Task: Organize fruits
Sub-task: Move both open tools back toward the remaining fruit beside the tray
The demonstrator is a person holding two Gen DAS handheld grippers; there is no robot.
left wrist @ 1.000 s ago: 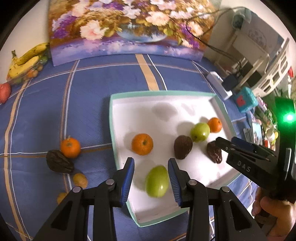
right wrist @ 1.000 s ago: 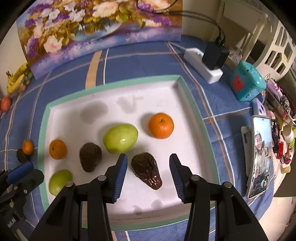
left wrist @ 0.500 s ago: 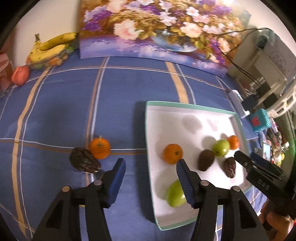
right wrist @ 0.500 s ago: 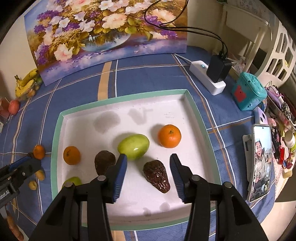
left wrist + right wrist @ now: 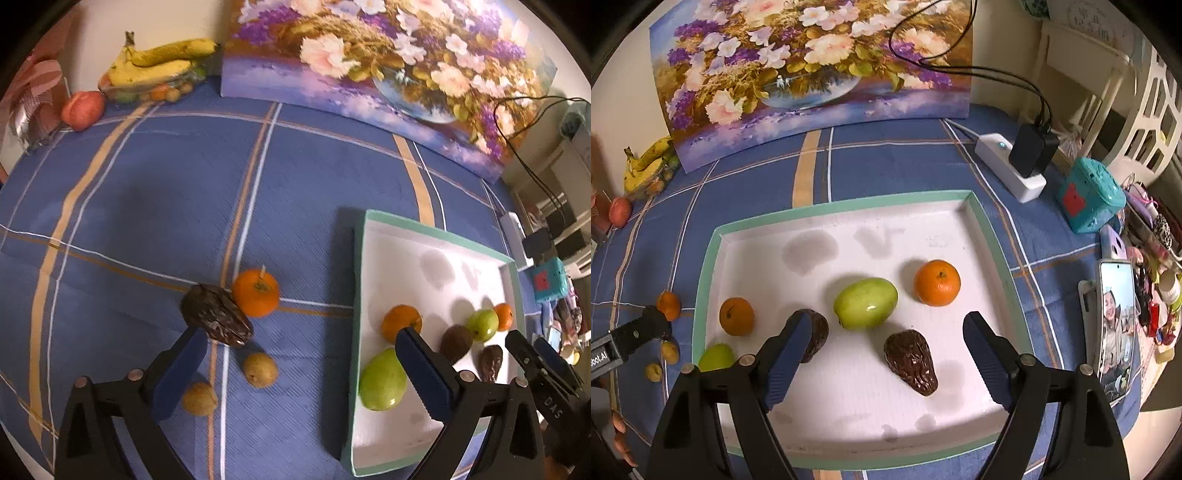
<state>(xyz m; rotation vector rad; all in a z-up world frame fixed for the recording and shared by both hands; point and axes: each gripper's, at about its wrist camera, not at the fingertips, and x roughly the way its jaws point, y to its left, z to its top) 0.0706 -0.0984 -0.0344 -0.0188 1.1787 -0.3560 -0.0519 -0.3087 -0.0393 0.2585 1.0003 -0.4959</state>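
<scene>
**Both claws wide open, six fruits in tray, four loose on cloth**

Left claw: jaws spread wide, holding nothing. It hangs over the blue checked surface, straddling the gap between the loose fruit and the tray's left edge.

Loose fruit, left wrist view: a dark wrinkled avocado touching an orange on its upper right. Just below, two small tan fruits, apart from each other.

Right claw: jaws also wide apart, empty, poised over the near half of the white tray with its green rim.

In the tray, right wrist view: a green mango near the middle, an orange fruit to its right, a dark avocado between the claw fingers, a second dark avocado partly behind the left finger, a small orange at left, a green fruit in the near-left corner.

Far back: bananas against the wall, flower painting standing upright behind the tray.
</scene>
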